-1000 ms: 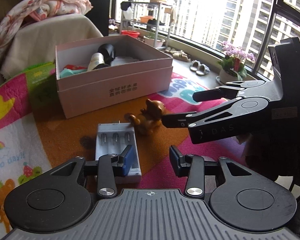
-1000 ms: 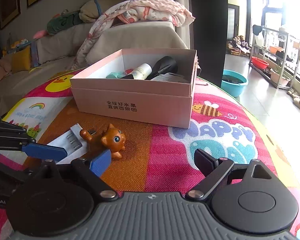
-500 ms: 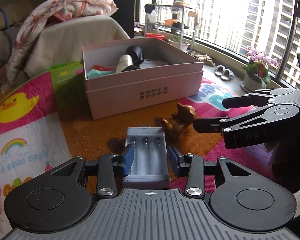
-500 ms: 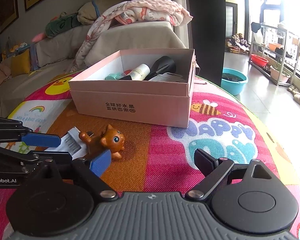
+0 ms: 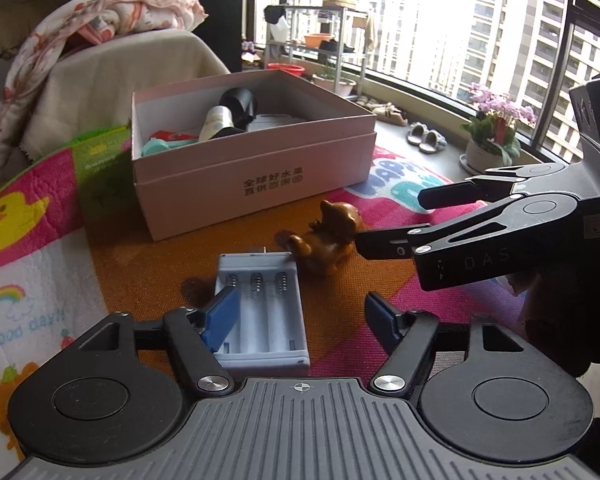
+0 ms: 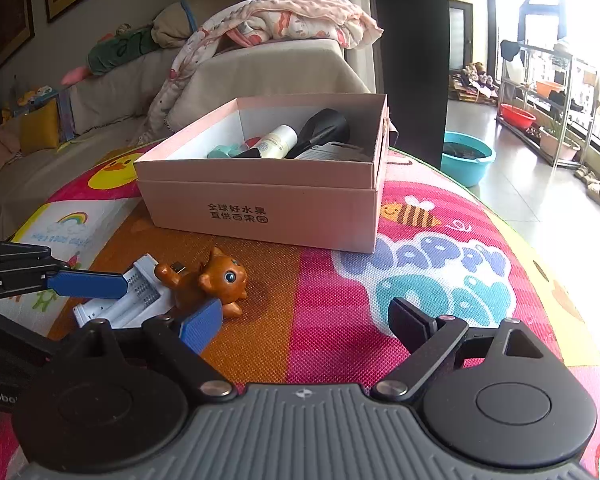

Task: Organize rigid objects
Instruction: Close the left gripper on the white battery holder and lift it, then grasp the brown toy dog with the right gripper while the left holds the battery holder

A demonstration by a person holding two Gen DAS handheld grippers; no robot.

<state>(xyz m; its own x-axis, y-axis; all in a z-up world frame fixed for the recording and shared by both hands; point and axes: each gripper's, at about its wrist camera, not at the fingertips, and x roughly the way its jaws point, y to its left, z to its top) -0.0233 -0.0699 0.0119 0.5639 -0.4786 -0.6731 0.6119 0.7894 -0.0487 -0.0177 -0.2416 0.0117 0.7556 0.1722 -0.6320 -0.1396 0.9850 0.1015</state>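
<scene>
Left wrist view looks across a bright children's play mat (image 5: pixel 28 272) printed with a duck, a rainbow and pink and orange bands; behind it stands a cloth-draped sofa with a floral blanket (image 5: pixel 100 20), and beyond that a curved window with tower blocks outside, a metal shelf rack (image 5: pixel 319 40), a potted flowering plant (image 5: pixel 495 128) and slippers on the floor; an open pink box (image 5: pixel 256 176) with printed characters sits on the mat and holds a black object, a cream bottle and smaller items; just before it lie a brown toy animal (image 5: pixel 327 240) on its side and a pale grey battery charger (image 5: pixel 260 312) with three springs and empty bays; the left gripper (image 5: pixel 300 316) has its jaws opening, the charger lying between them, the left blue pad over its edge and the right pad well clear; the right gripper (image 5: pixel 391 224) reaches in from the right, jaws apart, its lower tip just beside the toy; right wrist view adds framed pictures on the wall, cushions on the sofa and a teal basin (image 6: pixel 467 156) on the tiled floor; it shows the toy's face and blue eye, the toy touching the charger's far end, and the right gripper's pads spread wide with bare mat between them.
</scene>
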